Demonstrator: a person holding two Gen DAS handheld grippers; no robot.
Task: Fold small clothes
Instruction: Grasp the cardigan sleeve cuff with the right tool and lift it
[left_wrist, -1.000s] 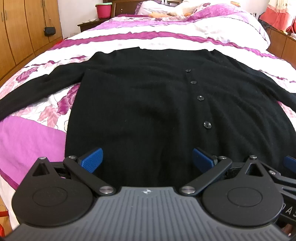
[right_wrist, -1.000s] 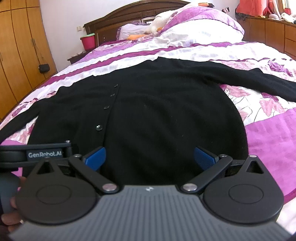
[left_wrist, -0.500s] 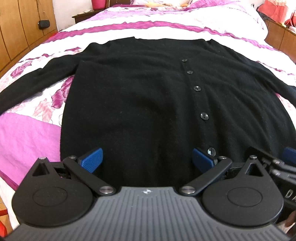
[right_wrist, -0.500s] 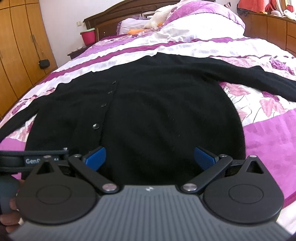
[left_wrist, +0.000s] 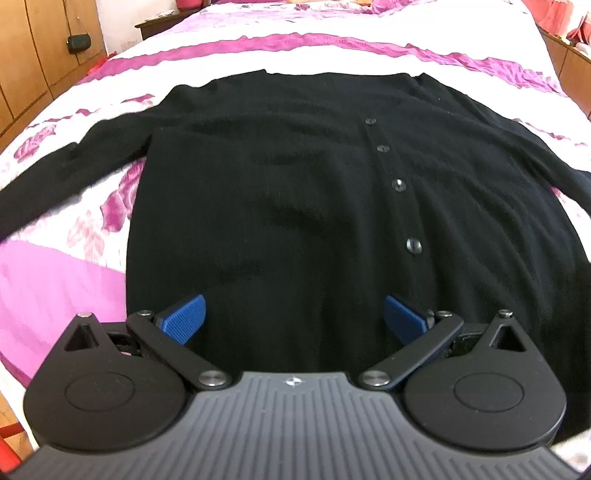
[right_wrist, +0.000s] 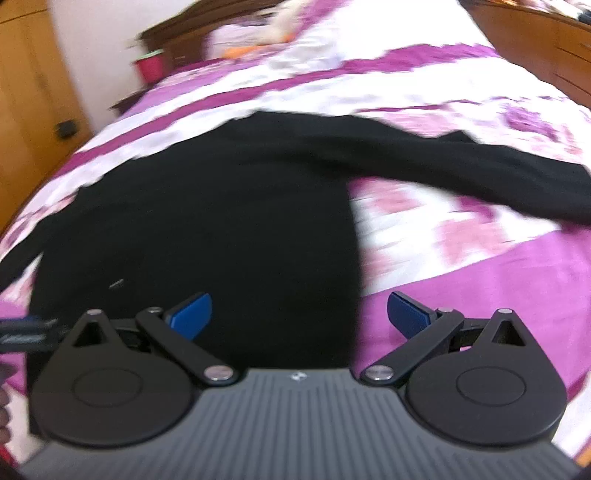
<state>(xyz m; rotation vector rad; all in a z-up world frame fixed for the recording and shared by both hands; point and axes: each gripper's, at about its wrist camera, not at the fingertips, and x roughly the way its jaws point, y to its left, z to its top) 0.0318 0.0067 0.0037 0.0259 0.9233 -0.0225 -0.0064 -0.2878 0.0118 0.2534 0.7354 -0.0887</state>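
Garment: a black cardigan (left_wrist: 280, 206) lies flat and face up on the bed, sleeves spread out to both sides, hem toward the cameras.
Buttons: a row of dark buttons (left_wrist: 398, 185) runs down the front, right of centre in the left wrist view; all visible ones sit on the closed placket.
Bedding: a bedspread (left_wrist: 66, 266) with pink, magenta and white bands and a floral print shows around the cardigan on every side.
Left gripper (left_wrist: 293, 320): jaws spread wide, blue pads (left_wrist: 184, 319) apart with nothing between them; it hangs over the hem area, left of the button row.
Right gripper (right_wrist: 300, 316): jaws spread wide, nothing pinched; the left pad is over black fabric, the right pad over the magenta band, so the garment's side edge runs between them.
Right sleeve (right_wrist: 480, 166): extends across the bedspread toward the right edge.
Image quality: the right wrist view is motion-blurred; fine detail cannot be read.
Surroundings: wooden wardrobe (left_wrist: 33, 66) at left.
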